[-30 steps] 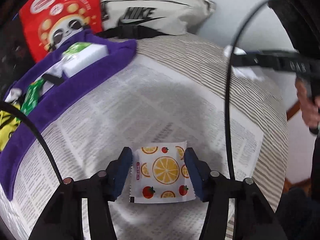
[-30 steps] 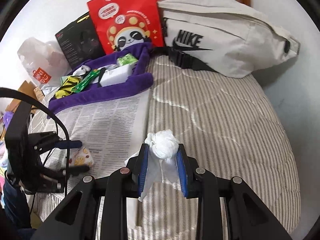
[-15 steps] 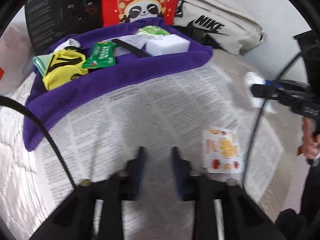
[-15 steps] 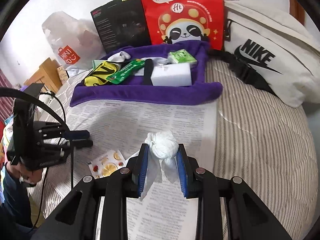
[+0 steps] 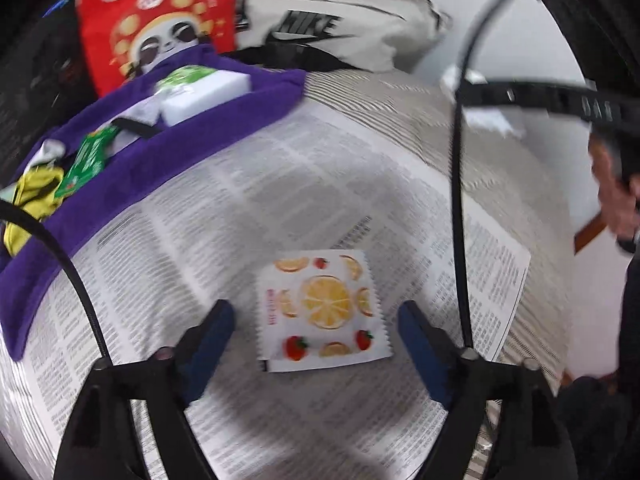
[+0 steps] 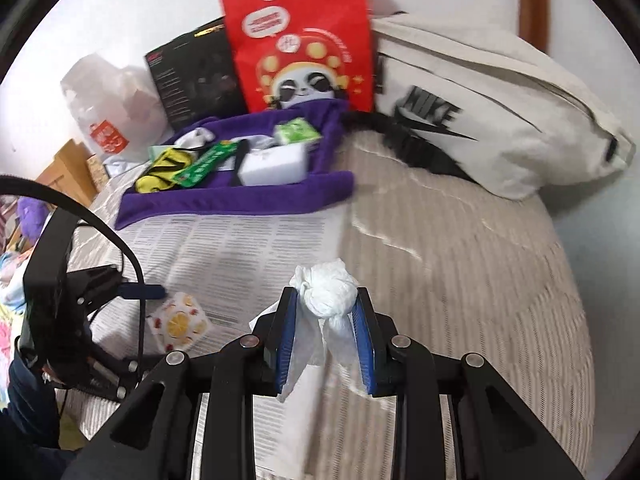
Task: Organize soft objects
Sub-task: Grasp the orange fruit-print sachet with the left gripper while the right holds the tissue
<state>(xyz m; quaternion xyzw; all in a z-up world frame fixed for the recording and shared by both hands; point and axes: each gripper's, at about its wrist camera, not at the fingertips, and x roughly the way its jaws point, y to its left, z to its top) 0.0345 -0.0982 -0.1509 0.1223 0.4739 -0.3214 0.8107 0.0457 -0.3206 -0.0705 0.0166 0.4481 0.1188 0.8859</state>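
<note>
Opening left claw (image 5: 316, 320) straddles fruit-print packet (image 5: 322, 306) (untouched); right claw (image 6: 325, 312) pinches tissue wad (image 6: 328, 294).

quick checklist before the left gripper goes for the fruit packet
1. Fruit-print packet lies flat on the newspaper: ok.
2. Left gripper straddles the packet, jaws opening, pads clear of it: ok.
3. Right gripper shut on the white tissue wad: ok.
4. Purple tray has free room: cannot tell.
5. Black cable clear of the packet: ok.
</note>
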